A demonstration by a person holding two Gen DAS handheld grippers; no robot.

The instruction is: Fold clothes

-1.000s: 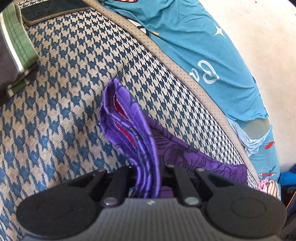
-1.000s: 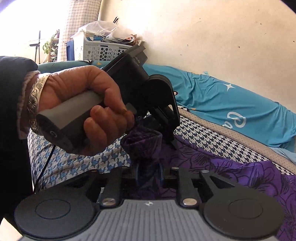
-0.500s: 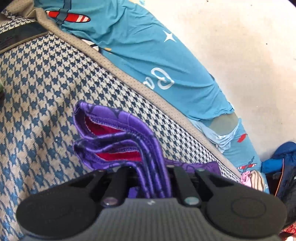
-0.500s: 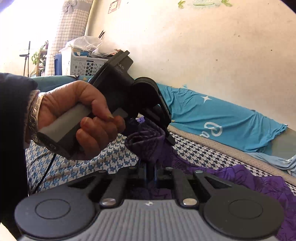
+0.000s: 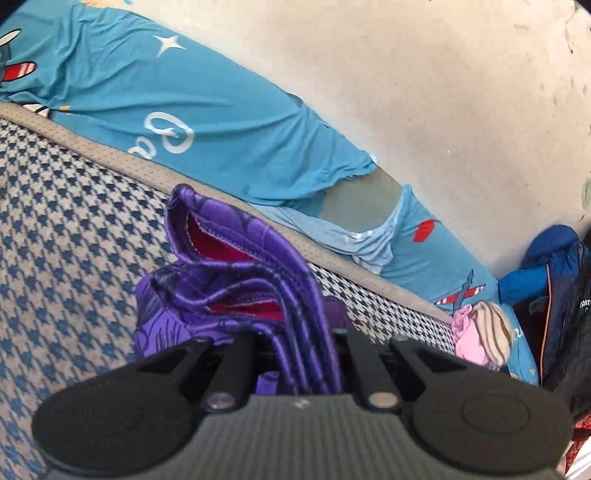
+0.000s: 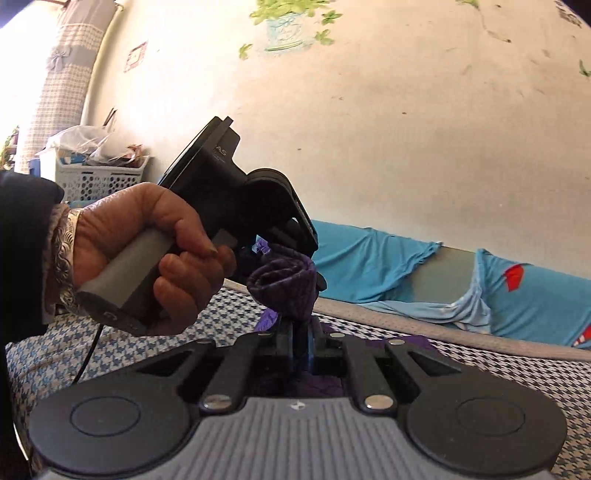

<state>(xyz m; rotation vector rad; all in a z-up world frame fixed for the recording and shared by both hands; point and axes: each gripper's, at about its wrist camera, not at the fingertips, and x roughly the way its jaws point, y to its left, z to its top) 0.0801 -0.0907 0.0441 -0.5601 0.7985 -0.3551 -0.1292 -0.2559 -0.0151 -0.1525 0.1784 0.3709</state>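
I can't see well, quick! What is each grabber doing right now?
Left gripper: shut on the purple cloth.
Right gripper: jaws have just closed, shut on the same purple cloth.

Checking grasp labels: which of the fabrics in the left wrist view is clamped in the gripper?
The purple garment with red lining, pinched in the shut left gripper; the turquoise sheet lies untouched.

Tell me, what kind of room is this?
Probably a bedroom in a home. A blue-and-beige houndstooth bed cover lies beside a teal cartoon-print sheet along the wall, a white plastic laundry basket stands in the corner, and a green plant sticker decorates the cream wall.
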